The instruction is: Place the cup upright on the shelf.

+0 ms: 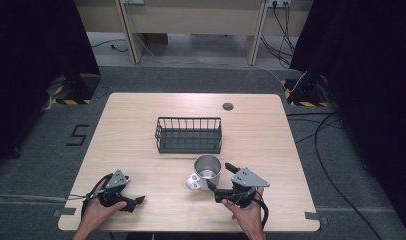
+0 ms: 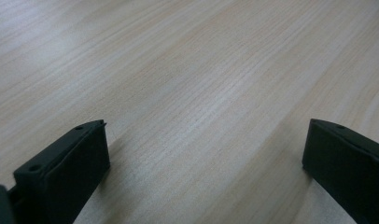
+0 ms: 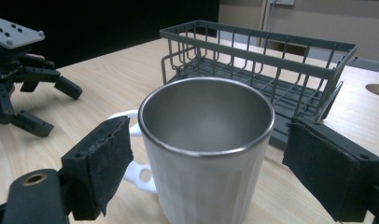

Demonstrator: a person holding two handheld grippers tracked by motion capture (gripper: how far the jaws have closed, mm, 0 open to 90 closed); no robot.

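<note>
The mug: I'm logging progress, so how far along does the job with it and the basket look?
Nothing looks done: the basket holds nothing, and the mug stands upright on the table in front of it. In hand: the right gripper is open, jaws on either side of the mug, not closed on it. The left gripper is open near the table edge. Left, presumably: grasping the mug and moving it to the basket.

In the right gripper view, the bottom edge of the frame cuts off the mug (image 3: 206,154), hiding its base. The mug hides part of the wire basket (image 3: 281,70) behind it.
</note>
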